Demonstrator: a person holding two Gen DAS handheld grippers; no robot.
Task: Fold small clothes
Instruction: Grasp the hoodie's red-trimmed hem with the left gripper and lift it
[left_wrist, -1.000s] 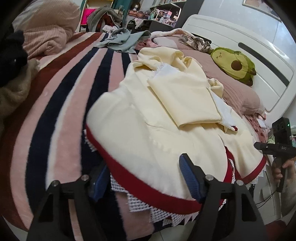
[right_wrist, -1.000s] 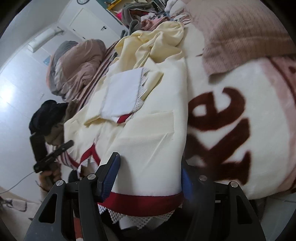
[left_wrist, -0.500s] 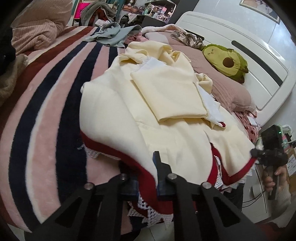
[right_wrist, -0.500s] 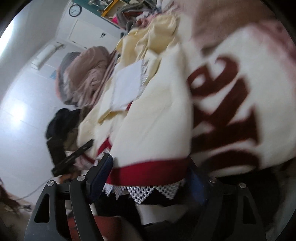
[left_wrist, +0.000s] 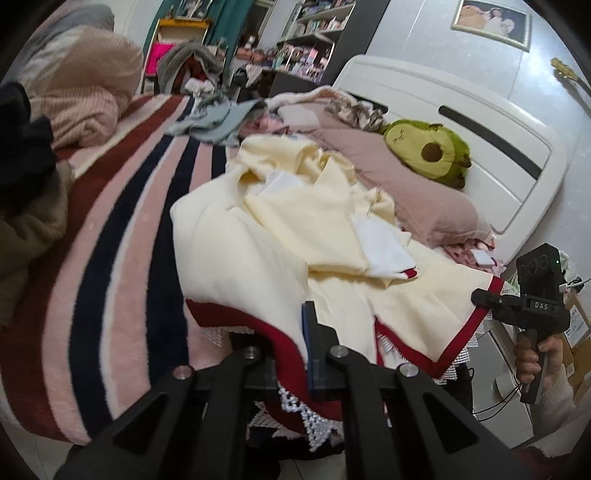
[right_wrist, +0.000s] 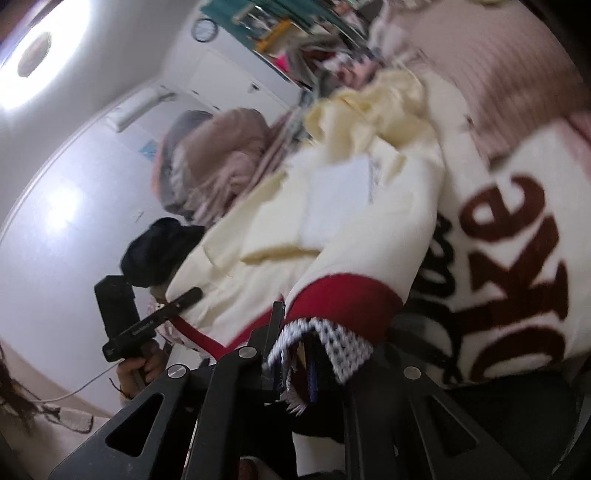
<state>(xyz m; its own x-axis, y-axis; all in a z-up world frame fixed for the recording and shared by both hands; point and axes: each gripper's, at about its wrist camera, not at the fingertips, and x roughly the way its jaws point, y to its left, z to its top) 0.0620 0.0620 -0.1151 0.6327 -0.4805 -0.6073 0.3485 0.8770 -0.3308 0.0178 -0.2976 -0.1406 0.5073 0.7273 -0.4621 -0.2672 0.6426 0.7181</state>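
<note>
A soft yellow dress (left_wrist: 266, 236) is lying on a striped blanket (left_wrist: 110, 236) on the bed. The dress has a red band (left_wrist: 266, 332) along its bottom edge, and white lace (left_wrist: 314, 417) is hanging under the band.

The left gripper (left_wrist: 306, 350) is pinching the red band near one bottom corner. Its jaws are squeezed together with the cloth caught between them. The yellow part is spreading away from the jaws, up over the bed. The lace is dangling just under the jaws.

The right gripper (right_wrist: 295, 354) is pinching the other bottom corner. Its jaws are also squeezed together on the cloth. The red band (right_wrist: 343, 299) is bunching up just above the jaws, and the lace (right_wrist: 343, 343) is folding over them. This picture is blurry, so the small bits are hard to see.

In the left view, the person's right hand (left_wrist: 535, 354) is holding the handle of the right gripper at the far bottom corner of the dress. In the right view, the left hand (right_wrist: 140, 365) is gripping its own handle.

A white patch (left_wrist: 384, 251) is sitting on top of the dress, in the middle. An avocado toy (left_wrist: 428, 151) is resting on a pink pillow (left_wrist: 406, 195) by the white headboard (left_wrist: 480, 125), beside the dress. A cream blanket with brown letters (right_wrist: 517, 258) is lying right next to the dress.
</note>
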